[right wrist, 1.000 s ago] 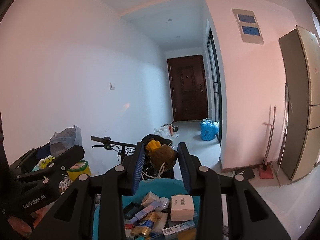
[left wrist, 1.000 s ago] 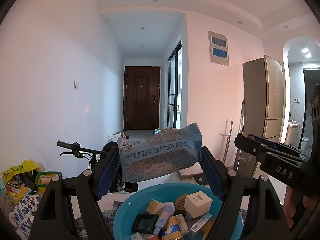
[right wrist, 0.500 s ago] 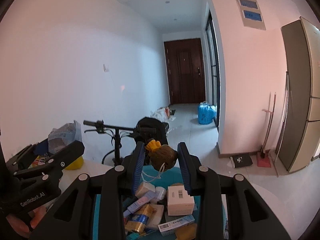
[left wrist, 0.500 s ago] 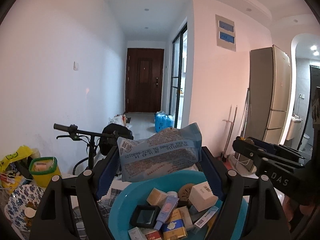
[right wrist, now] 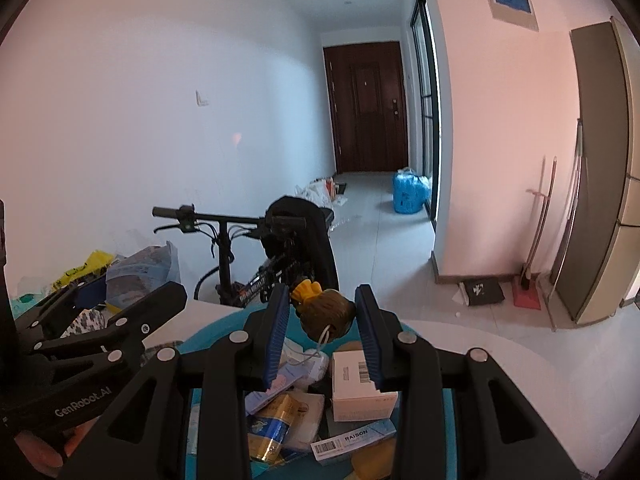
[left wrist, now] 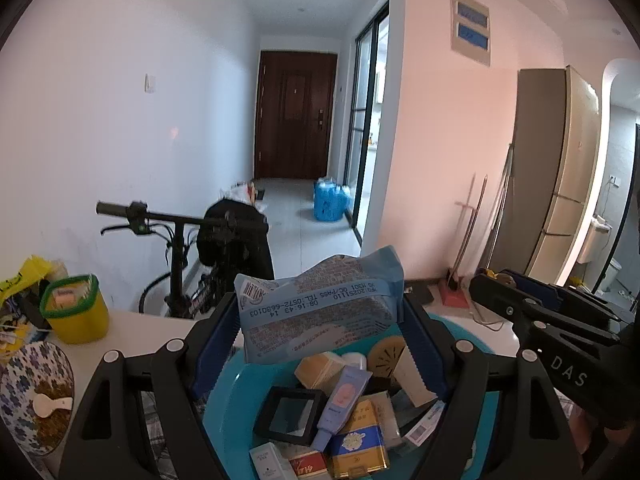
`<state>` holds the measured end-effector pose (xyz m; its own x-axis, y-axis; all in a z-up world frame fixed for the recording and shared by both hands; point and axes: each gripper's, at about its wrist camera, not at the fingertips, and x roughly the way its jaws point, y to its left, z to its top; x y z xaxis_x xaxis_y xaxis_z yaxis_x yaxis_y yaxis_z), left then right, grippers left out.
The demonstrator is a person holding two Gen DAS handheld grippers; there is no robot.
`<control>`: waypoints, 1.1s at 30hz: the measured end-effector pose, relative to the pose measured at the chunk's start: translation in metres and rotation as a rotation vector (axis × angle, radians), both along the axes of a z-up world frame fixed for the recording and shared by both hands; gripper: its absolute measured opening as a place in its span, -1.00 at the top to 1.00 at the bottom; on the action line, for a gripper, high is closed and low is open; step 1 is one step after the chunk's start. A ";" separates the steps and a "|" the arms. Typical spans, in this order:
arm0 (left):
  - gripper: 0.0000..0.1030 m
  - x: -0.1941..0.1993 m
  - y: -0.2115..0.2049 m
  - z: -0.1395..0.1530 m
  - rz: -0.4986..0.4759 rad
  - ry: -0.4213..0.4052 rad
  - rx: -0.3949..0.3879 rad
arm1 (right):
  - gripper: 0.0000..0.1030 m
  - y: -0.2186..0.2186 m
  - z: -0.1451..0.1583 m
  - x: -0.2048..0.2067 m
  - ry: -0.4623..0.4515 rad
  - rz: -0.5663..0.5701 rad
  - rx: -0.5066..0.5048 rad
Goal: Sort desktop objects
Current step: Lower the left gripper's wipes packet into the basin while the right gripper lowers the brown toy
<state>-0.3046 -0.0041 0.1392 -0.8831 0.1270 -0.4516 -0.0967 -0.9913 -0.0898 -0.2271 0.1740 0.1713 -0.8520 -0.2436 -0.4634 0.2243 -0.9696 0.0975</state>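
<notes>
My left gripper (left wrist: 320, 316) is shut on a pale blue printed packet (left wrist: 320, 304), held crosswise above a teal basin (left wrist: 228, 404). The basin holds several small boxes, tubes and a black framed mirror (left wrist: 290, 414). In the right wrist view my right gripper (right wrist: 322, 312) is shut on a small brown plush toy with a yellow tuft (right wrist: 326, 310); a white cord dangles from it. It hangs over the same basin (right wrist: 208, 330), above a white box (right wrist: 358, 386). Each gripper shows at the edge of the other's view: right gripper (left wrist: 536, 312), left gripper (right wrist: 100, 320).
A white table (left wrist: 136, 328) carries a yellow tub with a green rim (left wrist: 76, 312), a patterned plate with a spoon (left wrist: 36, 396) and bags at the left. Behind the table stand a bicycle (left wrist: 180, 248), a hallway and a tall fridge (left wrist: 560, 184).
Both grippers have come down and tilted toward the basin, which now shows more of its contents. The packet and the plush toy stay held as before.
</notes>
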 end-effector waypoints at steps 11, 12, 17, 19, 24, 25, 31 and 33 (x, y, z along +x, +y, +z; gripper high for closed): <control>-0.57 -0.032 -0.004 -0.034 0.007 -0.129 0.007 | 0.36 -0.007 -0.026 -0.022 -0.088 0.002 0.036; -0.57 -0.034 -0.003 -0.036 0.003 -0.136 0.002 | 0.36 -0.008 -0.028 -0.024 -0.098 0.006 0.044; -0.57 -0.044 -0.006 -0.050 0.011 -0.177 -0.015 | 0.36 -0.013 -0.042 -0.032 -0.143 0.019 0.066; -0.57 -0.049 -0.007 -0.056 0.015 -0.197 -0.020 | 0.36 -0.013 -0.046 -0.034 -0.156 0.021 0.067; -0.57 -0.057 -0.005 -0.068 0.019 -0.239 -0.040 | 0.36 -0.012 -0.052 -0.039 -0.177 0.009 0.076; -0.57 -0.058 -0.005 -0.070 0.021 -0.247 -0.043 | 0.36 -0.011 -0.053 -0.040 -0.182 0.007 0.076; -0.57 -0.069 -0.007 -0.085 0.037 -0.315 -0.056 | 0.36 -0.011 -0.062 -0.046 -0.214 0.008 0.085; -0.57 -0.073 -0.008 -0.090 0.042 -0.343 -0.054 | 0.36 -0.012 -0.065 -0.049 -0.230 0.014 0.095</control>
<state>-0.3771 -0.0125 0.0492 -0.6826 0.0611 -0.7283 -0.0286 -0.9980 -0.0569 -0.2759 0.1617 0.1059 -0.7181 -0.2006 -0.6664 0.2198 -0.9739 0.0563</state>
